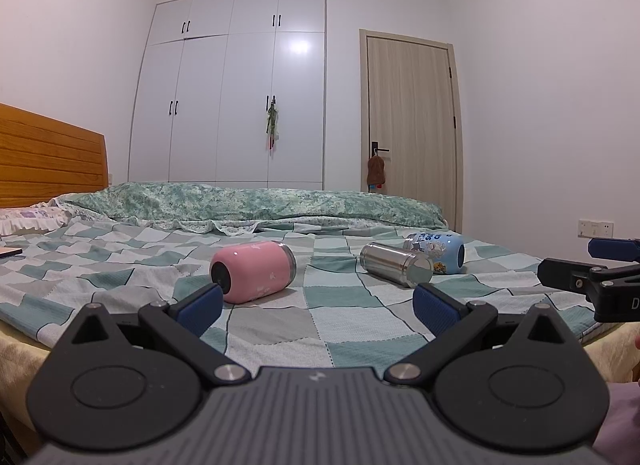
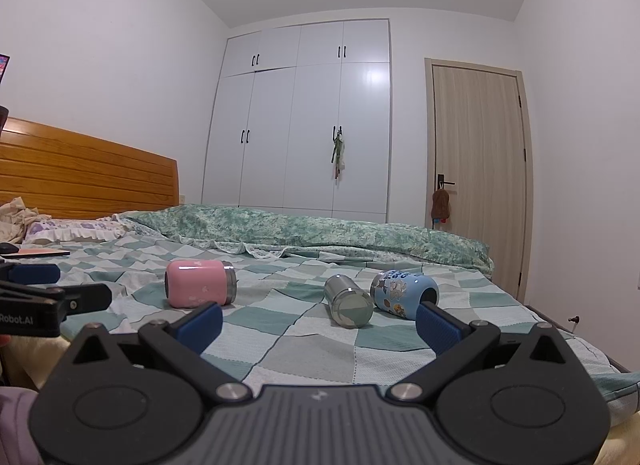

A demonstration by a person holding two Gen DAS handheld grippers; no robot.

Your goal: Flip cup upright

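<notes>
Fingers (image 1: 436, 307) spread over checked bedsheet (image 1: 344, 317), wardrobe (image 1: 240, 89) beyond.

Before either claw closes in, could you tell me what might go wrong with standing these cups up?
1. All three lie on their sides on a soft, wrinkled bedsheet, so a righted cup may tip again.
2. The steel cup and blue cup lie very close; grasping one could roll the other.
3. The pink cup is smooth and round, so it may roll away.
</notes>
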